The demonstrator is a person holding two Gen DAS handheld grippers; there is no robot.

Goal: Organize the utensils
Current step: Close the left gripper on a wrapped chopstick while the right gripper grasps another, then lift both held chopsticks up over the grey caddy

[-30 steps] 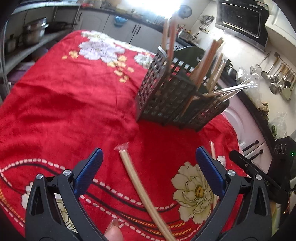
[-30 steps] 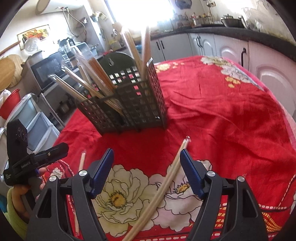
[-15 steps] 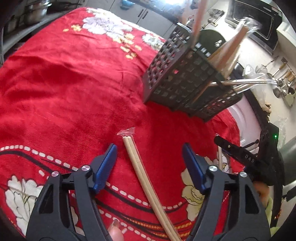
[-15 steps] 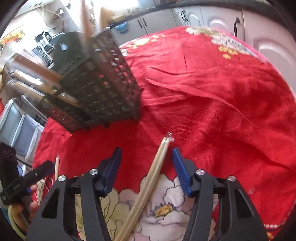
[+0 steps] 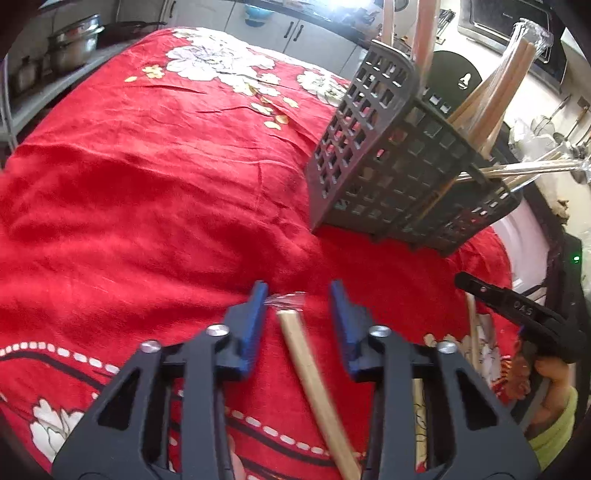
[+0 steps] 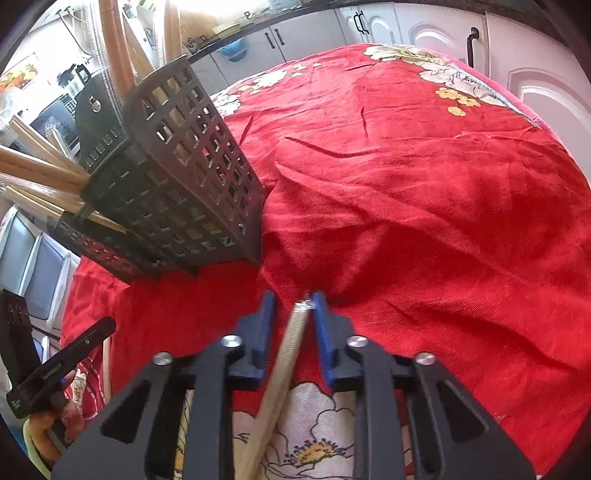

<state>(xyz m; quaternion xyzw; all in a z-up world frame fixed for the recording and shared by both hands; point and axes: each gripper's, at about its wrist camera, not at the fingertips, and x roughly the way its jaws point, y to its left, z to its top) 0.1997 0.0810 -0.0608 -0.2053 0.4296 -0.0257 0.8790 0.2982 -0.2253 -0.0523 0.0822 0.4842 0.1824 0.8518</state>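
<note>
A dark grey perforated utensil basket [image 5: 399, 166] [image 6: 177, 177] stands on the red flowered cloth and holds several plastic-wrapped chopstick pairs. One wrapped pair of chopsticks [image 5: 299, 354] lies on the cloth between the blue pads of my left gripper [image 5: 297, 295]. Its jaws are closing, with a gap left on both sides. Another wrapped pair [image 6: 290, 343] lies between the pads of my right gripper [image 6: 293, 304]. Those jaws are closing too; the tip sits against the right pad and a gap shows at the left pad.
A hand in a yellow-green sleeve [image 5: 554, 424] holds the other black tool at the cloth's edge. White cabinets [image 6: 424, 33] line the far wall. A microwave [image 5: 509, 22] and hanging ladles [image 5: 565, 122] sit behind the basket. Pots [image 5: 74, 44] stand on a left shelf.
Both grippers have moved down and forward over their chopstick pairs. Their jaws have narrowed from wide open to a small gap around the sticks.
</note>
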